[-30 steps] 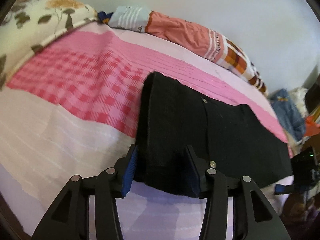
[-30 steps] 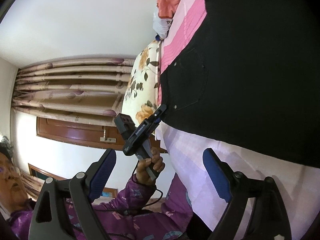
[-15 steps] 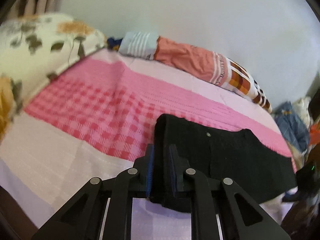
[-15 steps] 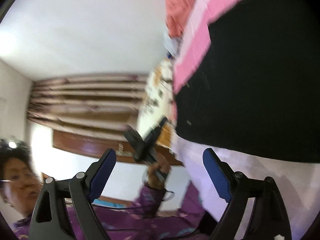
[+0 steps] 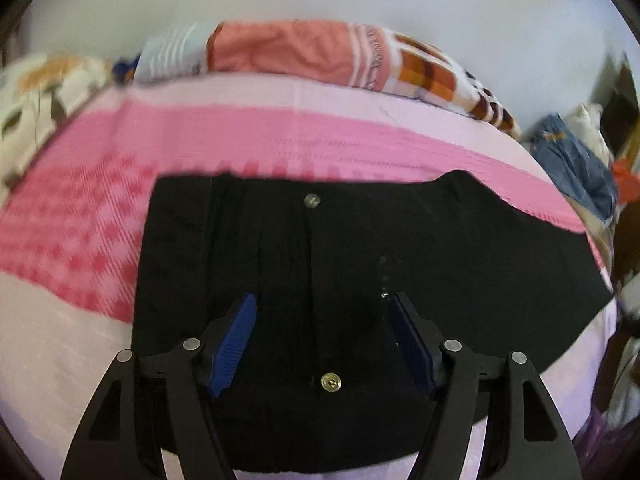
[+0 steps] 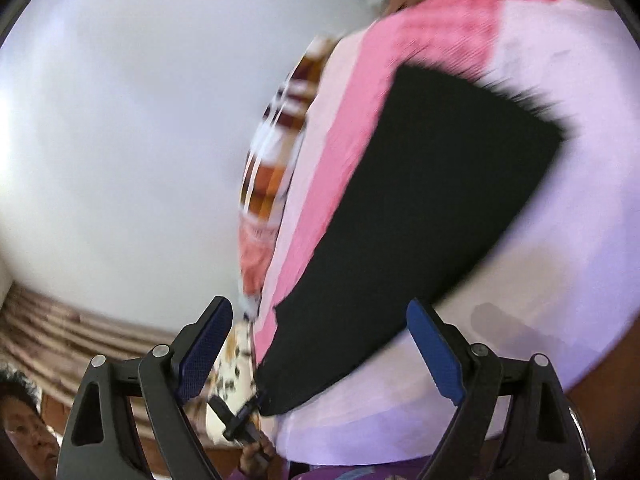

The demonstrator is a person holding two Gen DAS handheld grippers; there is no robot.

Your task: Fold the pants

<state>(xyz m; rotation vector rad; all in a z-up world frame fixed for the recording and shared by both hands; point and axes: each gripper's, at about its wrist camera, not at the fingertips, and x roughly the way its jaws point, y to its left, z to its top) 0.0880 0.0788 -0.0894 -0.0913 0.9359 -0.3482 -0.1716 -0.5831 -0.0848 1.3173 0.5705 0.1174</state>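
Note:
Black pants (image 5: 400, 240) lie flat on the pink bed sheet (image 5: 120, 220), waistband near me, legs running off to the right. My left gripper (image 5: 322, 299) hovers over the waistband with its jaws opening. The cloth with its brass button (image 5: 331, 382) lies under and between the blue pads (image 5: 236, 340), which do not press it. In the blurred right wrist view the pants (image 6: 420, 200) stretch away toward their hem. My right gripper (image 6: 318, 306) is open in the air with nothing held. The left gripper (image 6: 240, 420) shows small at the pants' near end.
A rolled orange and plaid blanket (image 5: 320, 56) lies along the wall behind the bed. A floral pillow (image 5: 36, 92) sits at the left, and a heap of clothes (image 5: 572, 160) at the right. A person (image 6: 24, 432) is at the lower left.
My left gripper closed on the waistband edge, then opened wide and moved over the waistband. The right gripper swung quickly, and its view turned from the waist toward the leg end.

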